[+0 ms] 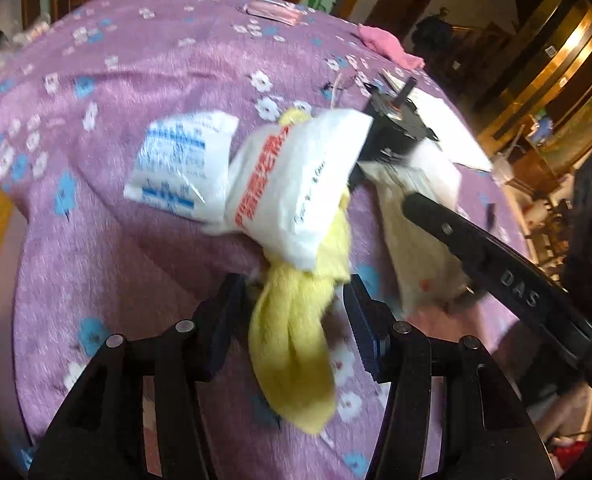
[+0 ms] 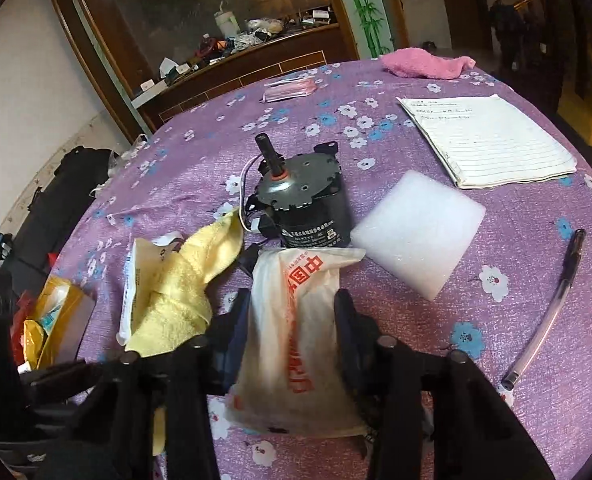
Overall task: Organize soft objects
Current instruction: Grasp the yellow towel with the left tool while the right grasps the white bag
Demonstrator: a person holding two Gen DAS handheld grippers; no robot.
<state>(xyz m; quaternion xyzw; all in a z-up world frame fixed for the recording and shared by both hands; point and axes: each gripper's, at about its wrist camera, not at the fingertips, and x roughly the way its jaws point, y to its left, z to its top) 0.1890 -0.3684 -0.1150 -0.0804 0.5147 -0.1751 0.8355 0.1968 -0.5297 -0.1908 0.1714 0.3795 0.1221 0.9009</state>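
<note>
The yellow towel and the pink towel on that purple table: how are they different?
The yellow towel lies bunched near the middle, partly over a white packet; the pink towel lies alone at the table's far edge. The yellow towel sits between the fingers of the left hand-held gripper, while nothing touches the pink towel. Both are soft, fluffy cloths lying crumpled on the flowered tablecloth.

Fuzzy yellow terry towel (image 1: pixel 291 336), crinkly glossy plastic bag (image 2: pixel 296 336), matt white foam pad (image 2: pixel 420 232), metal motor (image 2: pixel 296 196), soft purple tablecloth (image 2: pixel 496 320).

Left gripper (image 1: pixel 291 312) and right gripper (image 2: pixel 291 320) both angled down, jaws part-closed.
</note>
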